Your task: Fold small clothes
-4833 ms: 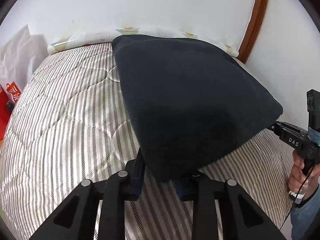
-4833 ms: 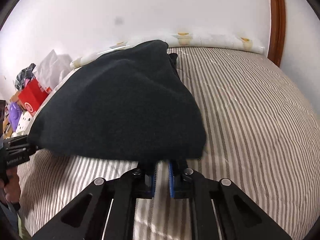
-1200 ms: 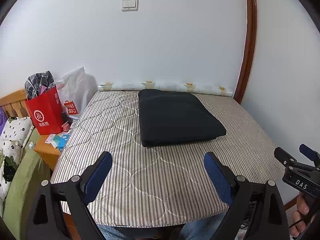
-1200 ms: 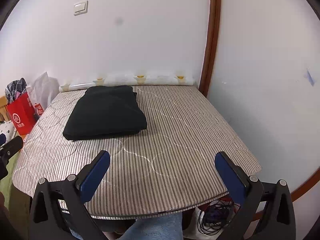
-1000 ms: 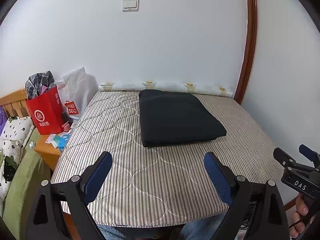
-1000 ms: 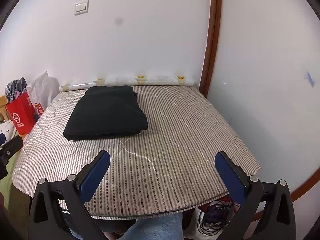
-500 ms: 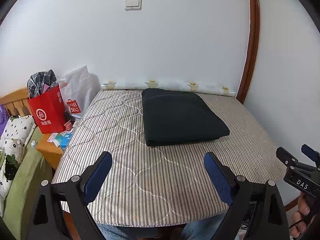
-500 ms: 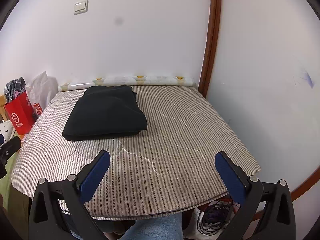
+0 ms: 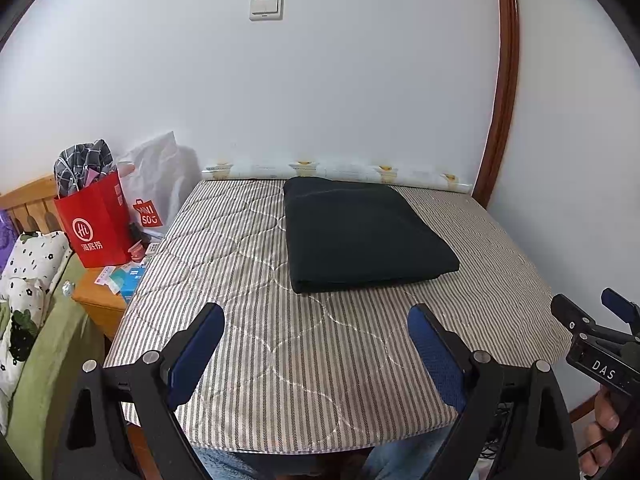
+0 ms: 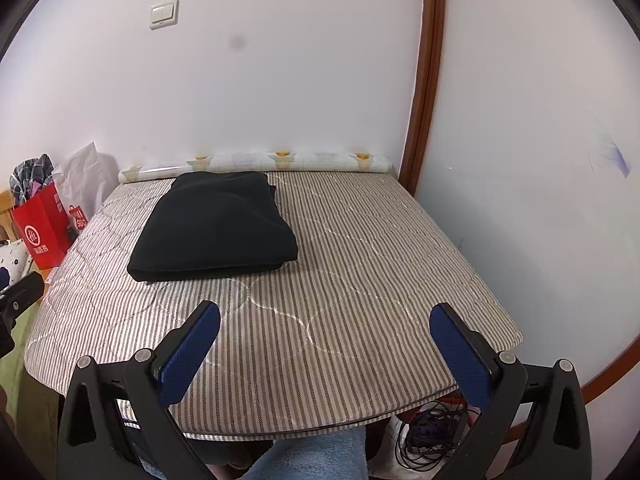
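A black garment [image 9: 360, 236] lies folded into a thick rectangle at the back of the striped quilted table top [image 9: 280, 344]. It also shows in the right wrist view [image 10: 216, 228], left of the middle of the table top [image 10: 360, 280]. My left gripper [image 9: 316, 320] is wide open and empty, held back over the near table edge, well short of the garment. My right gripper [image 10: 324, 320] is wide open and empty, also at the near edge. The right gripper shows at the right edge of the left wrist view [image 9: 600, 320].
A red paper bag [image 9: 96, 220] and a white plastic bag [image 9: 156, 192] stand on a small wooden stand [image 9: 100, 300] left of the table. A rolled patterned sheet [image 10: 260, 162] lies along the back wall. Cables [image 10: 428, 428] lie on the floor under the near right corner.
Both grippers let go of the garment, opened wide and drew back to the near table edge. Over the last second the views shifted only slightly; the garment lies still.
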### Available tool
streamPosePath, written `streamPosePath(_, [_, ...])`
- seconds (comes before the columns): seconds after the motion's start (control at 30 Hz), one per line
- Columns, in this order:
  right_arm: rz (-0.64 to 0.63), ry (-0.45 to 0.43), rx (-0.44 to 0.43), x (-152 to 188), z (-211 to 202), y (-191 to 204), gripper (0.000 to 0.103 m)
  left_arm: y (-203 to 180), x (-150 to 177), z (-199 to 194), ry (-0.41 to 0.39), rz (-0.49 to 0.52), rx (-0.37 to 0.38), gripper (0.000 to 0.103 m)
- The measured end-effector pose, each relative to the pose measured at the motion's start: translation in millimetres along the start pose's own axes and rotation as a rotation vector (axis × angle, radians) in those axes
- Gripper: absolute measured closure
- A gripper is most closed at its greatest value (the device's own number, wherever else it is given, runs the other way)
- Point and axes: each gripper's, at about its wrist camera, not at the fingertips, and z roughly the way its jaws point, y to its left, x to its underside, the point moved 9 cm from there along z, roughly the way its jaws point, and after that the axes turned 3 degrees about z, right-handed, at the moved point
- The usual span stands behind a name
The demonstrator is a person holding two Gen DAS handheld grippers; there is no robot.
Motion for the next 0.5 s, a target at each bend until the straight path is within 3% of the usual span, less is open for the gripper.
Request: streamPosePath(0.5, [-0.001,-0.002,-0.003,1.8,-1.9,3.7,0.0,1.8,-1.2,0.1,-0.002,0.004,0.013,0.01])
